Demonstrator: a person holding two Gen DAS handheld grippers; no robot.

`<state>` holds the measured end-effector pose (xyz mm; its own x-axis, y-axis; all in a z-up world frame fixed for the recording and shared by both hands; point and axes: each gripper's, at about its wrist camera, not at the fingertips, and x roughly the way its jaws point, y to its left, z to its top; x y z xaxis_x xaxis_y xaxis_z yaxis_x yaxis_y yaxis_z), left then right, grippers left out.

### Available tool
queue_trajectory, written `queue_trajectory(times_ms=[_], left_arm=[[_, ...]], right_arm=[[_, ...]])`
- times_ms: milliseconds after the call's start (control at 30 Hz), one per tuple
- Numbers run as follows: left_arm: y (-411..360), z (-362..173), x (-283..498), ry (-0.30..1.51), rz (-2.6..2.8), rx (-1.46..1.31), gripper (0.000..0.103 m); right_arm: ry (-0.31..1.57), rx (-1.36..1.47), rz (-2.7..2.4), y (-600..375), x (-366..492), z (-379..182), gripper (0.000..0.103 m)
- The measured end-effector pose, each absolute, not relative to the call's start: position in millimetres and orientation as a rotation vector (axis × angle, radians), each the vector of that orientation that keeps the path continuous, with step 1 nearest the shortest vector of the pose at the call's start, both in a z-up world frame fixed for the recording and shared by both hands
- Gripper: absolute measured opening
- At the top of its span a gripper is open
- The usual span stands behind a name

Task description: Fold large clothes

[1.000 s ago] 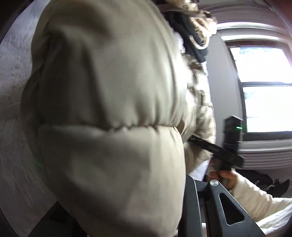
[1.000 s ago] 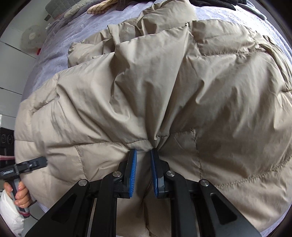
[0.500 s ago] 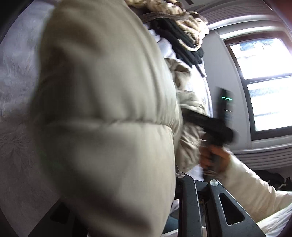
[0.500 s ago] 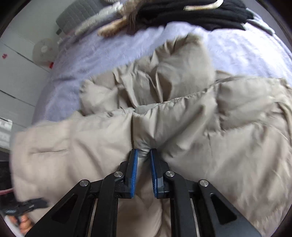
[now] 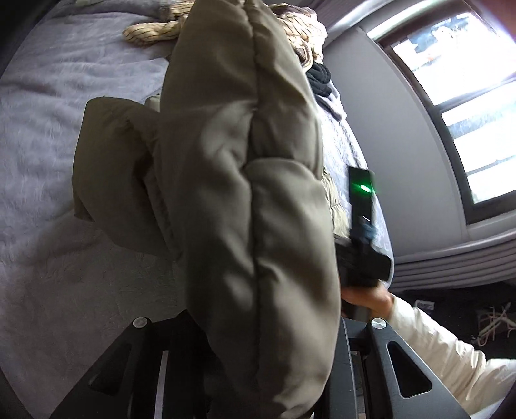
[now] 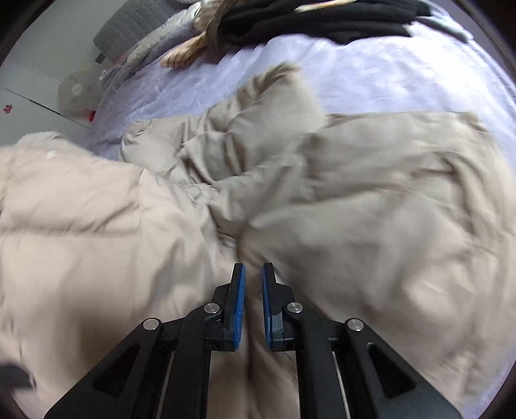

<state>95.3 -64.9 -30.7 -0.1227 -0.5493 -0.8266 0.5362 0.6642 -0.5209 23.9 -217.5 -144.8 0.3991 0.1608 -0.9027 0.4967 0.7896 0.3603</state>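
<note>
Jacket (image 5: 251, 199) fold is underway, not done. L to R: left gripper (image 5: 258, 361) has its jaws clamped on a thick quilted panel, lifted off the bed (image 5: 58, 154) w/ one flap hanging below. Right gripper (image 6: 252, 290) has been closing; jaws pinch a ridge of fabric, rest of the jacket lying rumpled across the near part of the bed. Left to do, I'd judge: lay the lifted half over, flatten, tidy the flaps. Room: open bedding toward the far edge until the clothes pile (image 6: 316, 19); window (image 5: 458, 106) wall sits close past the bed's right edge.
</note>
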Motion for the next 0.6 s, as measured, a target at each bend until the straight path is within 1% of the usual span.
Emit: queue_trajectory(times_ms=[200, 267, 333, 367, 433, 567, 600], left_arm=[[-123.9, -28.0, 68.5, 1.418, -0.945, 0.156, 0.028], [-155.2, -32.5, 58.1, 1.421, -0.969, 0.210, 0.030], [-186.0, -41.9, 48.7, 1.438, -1.025, 0.244, 0.047], [-197.2, -42.6, 41.7, 1.454, -1.053, 0.251, 0.051], [-225.3, -55.8, 33.5, 1.482, -1.109, 0.266, 0.062], [-271.4, -83.5, 23.0, 1.508, -1.171, 0.250, 0.064], [-280.7, -89.4, 22.6, 1.514, -1.185, 0.237, 0.073]], right_arm=[[1.096, 0.779, -0.353, -266.0, -72.6, -122.9, 0.011], [1.074, 0.827, -0.381, -279.3, -100.9, -120.7, 0.011], [1.057, 0.866, -0.393, -286.8, -119.7, -122.1, 0.012], [1.053, 0.879, -0.397, -289.2, -126.8, -122.6, 0.013], [1.044, 0.911, -0.401, -296.3, -140.3, -123.6, 0.013], [1.025, 0.955, -0.404, -303.6, -158.0, -125.5, 0.014], [1.020, 0.967, -0.403, -305.6, -161.7, -125.1, 0.014]])
